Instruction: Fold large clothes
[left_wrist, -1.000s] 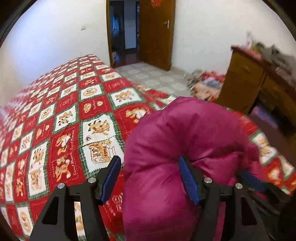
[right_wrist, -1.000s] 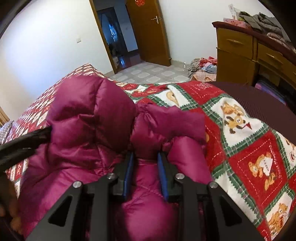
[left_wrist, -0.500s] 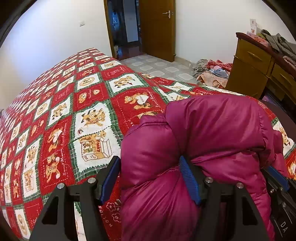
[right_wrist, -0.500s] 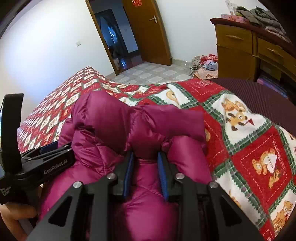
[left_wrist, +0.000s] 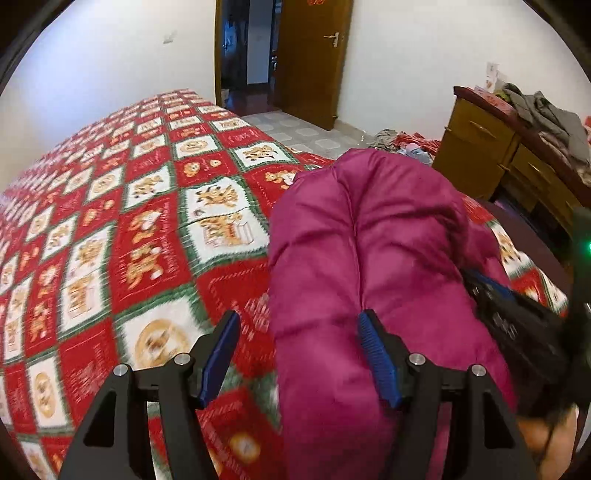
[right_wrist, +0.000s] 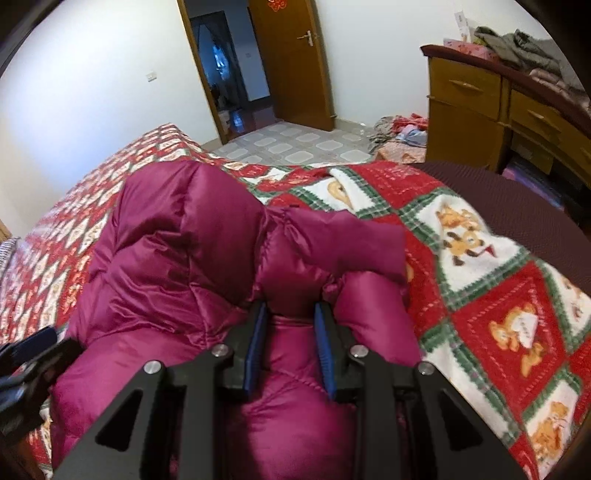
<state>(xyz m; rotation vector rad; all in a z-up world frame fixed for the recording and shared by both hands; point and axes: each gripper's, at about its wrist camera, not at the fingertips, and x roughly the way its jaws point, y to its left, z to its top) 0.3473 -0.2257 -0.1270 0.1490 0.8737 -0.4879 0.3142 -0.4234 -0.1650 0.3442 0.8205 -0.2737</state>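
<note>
**Jacket bundled at the bed's corner, one claw biting**

Start at your left: the left gripper (left_wrist: 299, 354) stands with its jaws wide apart. The magenta down jacket (left_wrist: 369, 258) bulges between them and presses against the right-hand pad, but the other pad hangs over the bedspread (left_wrist: 129, 221) with nothing clamped. Moving right, the jacket sits as a puffy, folded bundle on the patterned bedspread near the bed's corner. Further right, your right gripper (right_wrist: 290, 343) is closed down on a pinched ridge of the jacket's quilting, with padded lobes swelling on either side of the fingers.

You seem to be midway through a fold, holding the bundle together. Next, you likely need to close the left claw on a good thickness of fabric, or use it to press the bulk flat, before the right one lets go; down padding springs back readily.
</note>
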